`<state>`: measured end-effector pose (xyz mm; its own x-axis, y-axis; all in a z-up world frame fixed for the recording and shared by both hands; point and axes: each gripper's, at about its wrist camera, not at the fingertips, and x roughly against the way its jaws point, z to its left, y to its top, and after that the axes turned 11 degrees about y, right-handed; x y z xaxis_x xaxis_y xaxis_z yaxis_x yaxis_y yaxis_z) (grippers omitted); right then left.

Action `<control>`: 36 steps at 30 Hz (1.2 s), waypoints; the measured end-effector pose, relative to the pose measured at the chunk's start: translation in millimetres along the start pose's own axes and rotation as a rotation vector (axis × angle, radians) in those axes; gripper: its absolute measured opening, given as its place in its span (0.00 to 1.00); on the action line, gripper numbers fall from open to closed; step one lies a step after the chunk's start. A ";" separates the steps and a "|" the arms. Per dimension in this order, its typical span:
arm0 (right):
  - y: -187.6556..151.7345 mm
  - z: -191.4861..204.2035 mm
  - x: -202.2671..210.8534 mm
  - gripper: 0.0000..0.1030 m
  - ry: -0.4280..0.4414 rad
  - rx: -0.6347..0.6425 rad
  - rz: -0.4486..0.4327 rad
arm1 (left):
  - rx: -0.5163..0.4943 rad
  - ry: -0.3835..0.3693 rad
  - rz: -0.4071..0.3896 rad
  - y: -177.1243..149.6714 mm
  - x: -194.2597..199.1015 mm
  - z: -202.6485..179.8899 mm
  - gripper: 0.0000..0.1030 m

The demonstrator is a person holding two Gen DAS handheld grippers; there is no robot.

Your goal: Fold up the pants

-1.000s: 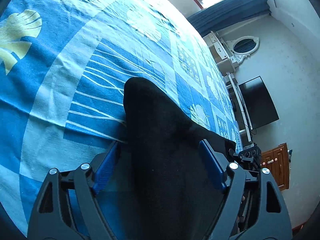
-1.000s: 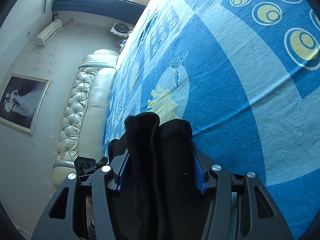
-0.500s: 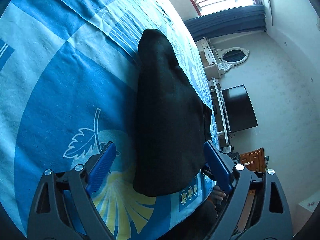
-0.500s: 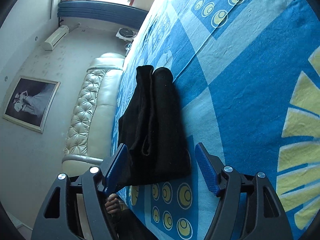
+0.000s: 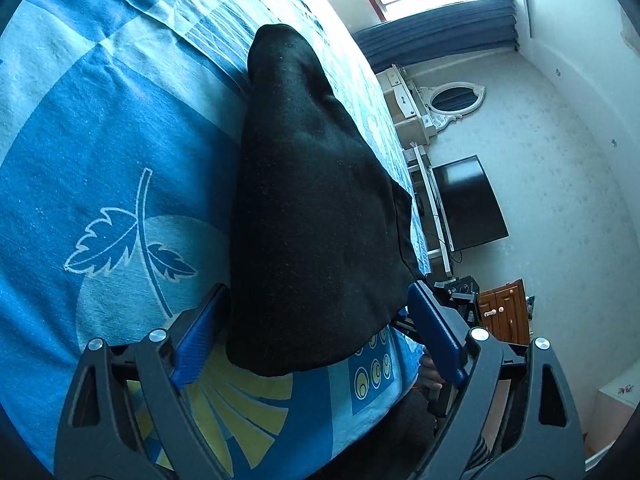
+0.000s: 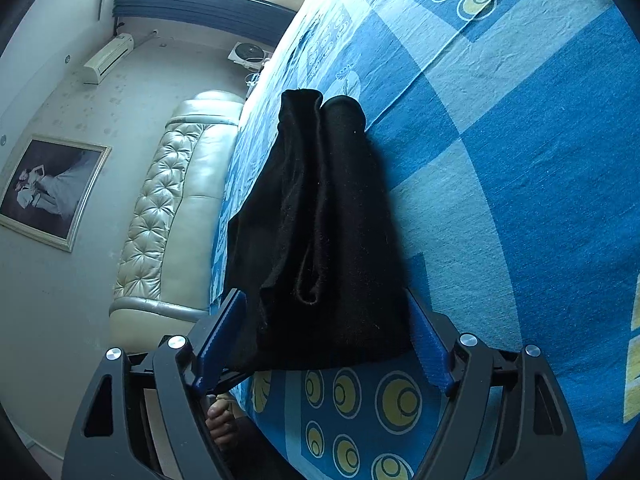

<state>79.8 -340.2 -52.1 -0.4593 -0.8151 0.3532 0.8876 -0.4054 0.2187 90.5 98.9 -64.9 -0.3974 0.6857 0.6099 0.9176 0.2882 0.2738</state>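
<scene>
The black pants point(image 5: 312, 216) lie folded in a thick bundle on the blue patterned bedsheet point(image 5: 100, 152), near the bed's front edge. My left gripper point(image 5: 316, 336) is open, its blue pads point(image 5: 200, 336) standing on either side of the bundle's near end without pinching it. In the right wrist view the same pants point(image 6: 320, 240) show their layered folds. My right gripper point(image 6: 320, 340) is open too, its blue fingers point(image 6: 430, 348) straddling the bundle's near edge.
The bedsheet point(image 6: 500, 160) stretches far beyond the pants. A padded cream headboard point(image 6: 168, 216) and a framed picture point(image 6: 48, 188) are at the left. A television point(image 5: 468, 204), a wooden cabinet point(image 5: 504, 312) and a mirror point(image 5: 452, 100) stand past the bed's right side.
Both grippers let go of the pants and drew back toward the bed's edge. The bundle now lies flat on the sheet. Over the last half second the grippers moved closer around its near end.
</scene>
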 end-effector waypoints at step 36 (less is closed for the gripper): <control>-25.5 9.0 14.3 0.35 -0.042 -0.033 0.016 | -0.130 0.246 -0.049 -21.7 9.5 -32.5 0.33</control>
<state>50.3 -337.8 -44.5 -0.4457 -0.8037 0.3942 0.8951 -0.4065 0.1832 66.4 77.4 -40.9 -0.4472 0.4855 0.7512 0.8941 0.2183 0.3912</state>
